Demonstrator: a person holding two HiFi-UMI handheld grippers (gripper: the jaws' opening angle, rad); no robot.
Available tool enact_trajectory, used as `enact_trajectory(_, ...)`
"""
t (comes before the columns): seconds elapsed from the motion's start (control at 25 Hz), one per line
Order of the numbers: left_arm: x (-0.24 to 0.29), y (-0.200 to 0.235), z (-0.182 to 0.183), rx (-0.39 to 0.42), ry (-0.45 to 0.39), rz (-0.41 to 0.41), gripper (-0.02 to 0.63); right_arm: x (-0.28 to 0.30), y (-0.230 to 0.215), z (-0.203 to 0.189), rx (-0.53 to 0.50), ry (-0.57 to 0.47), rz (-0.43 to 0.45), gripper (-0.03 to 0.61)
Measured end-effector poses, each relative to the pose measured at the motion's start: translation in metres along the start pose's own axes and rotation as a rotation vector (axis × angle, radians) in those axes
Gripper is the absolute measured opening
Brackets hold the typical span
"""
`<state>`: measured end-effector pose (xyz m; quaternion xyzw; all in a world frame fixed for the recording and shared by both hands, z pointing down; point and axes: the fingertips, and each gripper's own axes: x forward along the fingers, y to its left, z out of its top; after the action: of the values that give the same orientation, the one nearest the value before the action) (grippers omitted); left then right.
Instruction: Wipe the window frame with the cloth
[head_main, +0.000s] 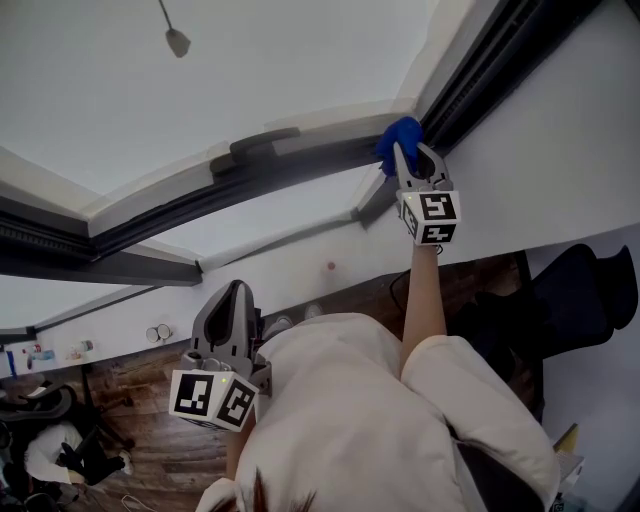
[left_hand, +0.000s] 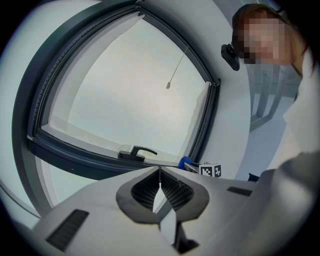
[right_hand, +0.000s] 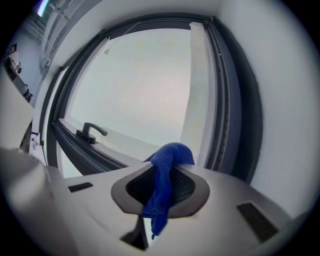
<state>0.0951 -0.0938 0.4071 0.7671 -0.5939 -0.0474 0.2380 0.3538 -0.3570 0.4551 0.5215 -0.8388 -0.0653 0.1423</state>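
One blue cloth (head_main: 398, 138) sits clamped in the right tool (head_main: 408, 160) at the window frame (head_main: 300, 165) corner. The left tool (head_main: 238, 292), jaws together and empty, hangs low. Press firmly and follow the frame steadily.

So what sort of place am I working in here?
Probably an indoor room, maybe an office or workshop: a large dark-framed window with a lever handle, a white wall beneath it, and a wood-plank floor.
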Motion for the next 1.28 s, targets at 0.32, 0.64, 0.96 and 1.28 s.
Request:
enact_trajectory(0.32,0.010,0.005,0.006,0.005,-0.006,0.020,0.011,0.008,-0.044,-0.031,0.047,0.081,-0.131,0.043)
enact_trajectory(0.64,0.015,0.009,0.011,0.011,-0.011,0.031,0.011,0.016,-0.048,-0.047,0.055,0.082,-0.146,0.043)
enact_trajectory(0.96,0.015,0.010,0.011,0.003,-0.018,0.028,0.011,0.019,-0.047,-0.051,0.116,0.061,-0.188,0.043)
enact_trajectory(1.28,0.009,0.012,0.011,0.000,-0.021,0.020,0.011,0.022,-0.036,-0.050,0.104,0.114,-0.172,0.043)
